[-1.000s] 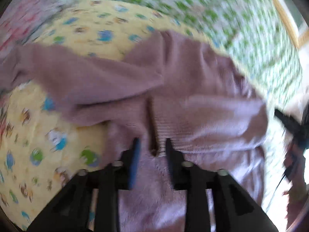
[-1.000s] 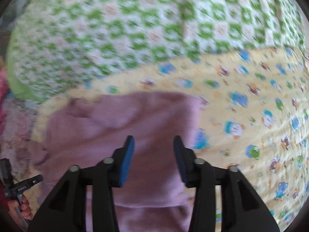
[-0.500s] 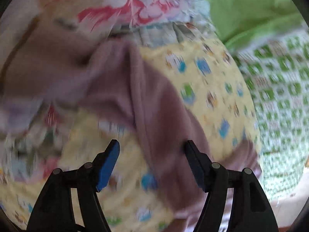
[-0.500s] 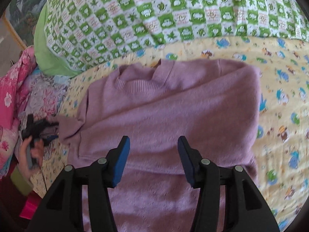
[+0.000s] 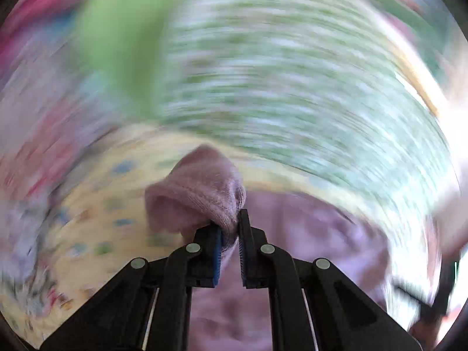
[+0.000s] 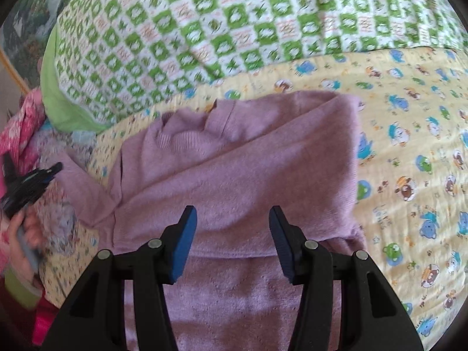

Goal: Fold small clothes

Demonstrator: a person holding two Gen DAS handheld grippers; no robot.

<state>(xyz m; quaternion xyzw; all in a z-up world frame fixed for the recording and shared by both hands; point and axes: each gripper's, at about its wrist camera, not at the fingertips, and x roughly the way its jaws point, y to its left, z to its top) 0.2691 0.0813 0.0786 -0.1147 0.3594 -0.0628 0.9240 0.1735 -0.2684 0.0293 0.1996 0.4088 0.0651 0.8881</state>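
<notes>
A small mauve knit sweater (image 6: pixel 234 169) lies on a yellow cartoon-print sheet (image 6: pixel 409 152), its right sleeve folded over the body. My right gripper (image 6: pixel 232 219) is open and empty, hovering above the sweater's lower middle. My left gripper (image 5: pixel 229 231) is shut on the cuff end of the left sleeve (image 5: pixel 196 193), which bunches up above the pads; the left wrist view is heavily motion-blurred. In the right wrist view the left gripper (image 6: pixel 44 175) shows at the far left at the end of the stretched-out sleeve (image 6: pixel 84 187).
A green-and-white checked quilt (image 6: pixel 234 20) lies behind the sweater. Pink floral cloth (image 6: pixel 20 128) is piled at the far left. The yellow sheet extends to the right of the sweater.
My left gripper swung away from the sweater's body, opened, then shut on the left sleeve cuff. My right gripper stayed open above the sweater, drawing slightly nearer.
</notes>
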